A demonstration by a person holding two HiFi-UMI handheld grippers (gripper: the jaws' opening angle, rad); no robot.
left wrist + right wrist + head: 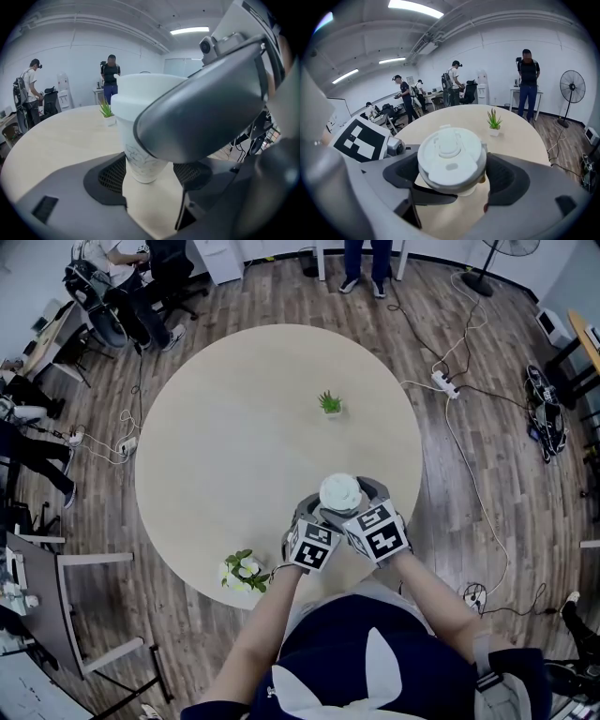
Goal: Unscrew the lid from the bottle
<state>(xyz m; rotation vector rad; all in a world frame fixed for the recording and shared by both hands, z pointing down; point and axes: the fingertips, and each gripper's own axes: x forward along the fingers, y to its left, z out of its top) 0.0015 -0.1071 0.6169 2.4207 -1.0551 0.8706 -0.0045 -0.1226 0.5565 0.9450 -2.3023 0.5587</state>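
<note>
A white bottle (339, 493) with a faint line pattern on its body (140, 161) stands near the front edge of the round beige table (234, 427). Its white lid (451, 159) has a raised flip cap. My left gripper (149, 174) holds the bottle low on its body, one meshed pad (112, 176) against each side. My right gripper (451, 177) comes in higher and is shut on the lid's rim. In the left gripper view one right jaw crosses in front and hides much of the lid.
A small potted green plant (330, 405) stands past the table's middle. A bunch of white flowers with leaves (242, 572) lies at the front left edge. People stand by desks and chairs (122, 287) at the back; cables and a power strip (444, 383) lie on the floor at right.
</note>
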